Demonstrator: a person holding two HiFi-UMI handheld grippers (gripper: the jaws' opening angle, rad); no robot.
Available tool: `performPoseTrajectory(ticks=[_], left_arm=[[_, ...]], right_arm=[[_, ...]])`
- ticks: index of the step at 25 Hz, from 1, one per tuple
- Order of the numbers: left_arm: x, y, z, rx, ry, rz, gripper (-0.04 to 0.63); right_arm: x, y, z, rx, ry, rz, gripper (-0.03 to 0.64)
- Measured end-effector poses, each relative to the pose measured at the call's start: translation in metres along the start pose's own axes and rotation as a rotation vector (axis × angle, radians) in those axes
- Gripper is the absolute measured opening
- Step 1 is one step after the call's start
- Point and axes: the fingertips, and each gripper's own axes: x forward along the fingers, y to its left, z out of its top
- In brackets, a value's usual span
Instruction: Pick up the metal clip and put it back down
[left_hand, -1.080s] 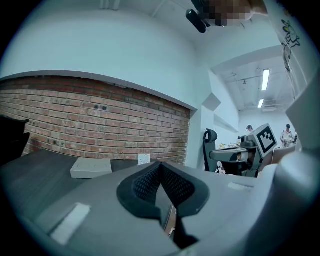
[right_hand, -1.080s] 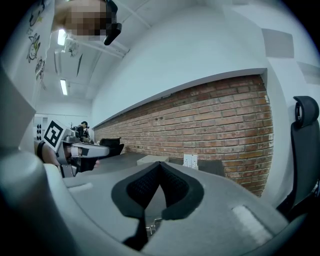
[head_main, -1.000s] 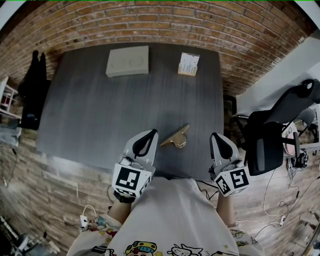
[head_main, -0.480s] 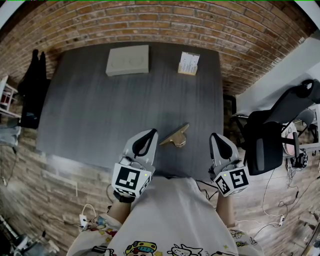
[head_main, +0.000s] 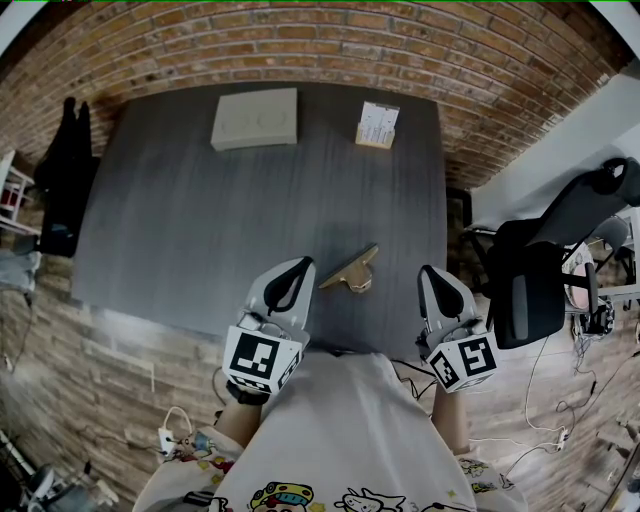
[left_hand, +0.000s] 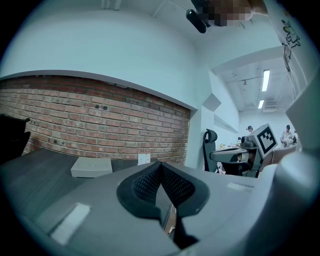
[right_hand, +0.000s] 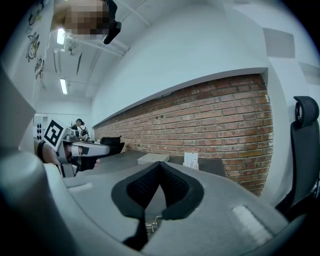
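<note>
A brass-coloured metal clip (head_main: 351, 273) lies on the dark grey table (head_main: 200, 220) near its front edge, between my two grippers. My left gripper (head_main: 302, 266) hovers just left of the clip, jaws shut and empty. My right gripper (head_main: 430, 272) hangs to the clip's right, a hand's width away, also shut with nothing held. In the left gripper view the closed jaws (left_hand: 161, 167) fill the lower frame and a sliver of the clip (left_hand: 171, 225) shows beneath them. In the right gripper view the closed jaws (right_hand: 160, 167) point along the table toward the brick wall.
A flat white box (head_main: 255, 121) and a small card holder (head_main: 377, 127) stand at the table's far edge by the brick wall. A black office chair (head_main: 545, 270) stands right of the table. A dark coat (head_main: 60, 180) hangs at the left.
</note>
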Motion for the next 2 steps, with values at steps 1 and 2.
performPoseTrajectory(ticks=[1,2], left_arm=[[0.0,0.0004,0.0011,0.0,0.001,0.001,0.0],[0.0,0.0009,0.0023,0.0,0.002,0.001,0.0]], right_arm=[[0.0003,0.0001,-0.0003,0.0,0.0,-0.001,0.0],[0.0006,0.0001,-0.0005,-0.001,0.0,-0.001,0.0]])
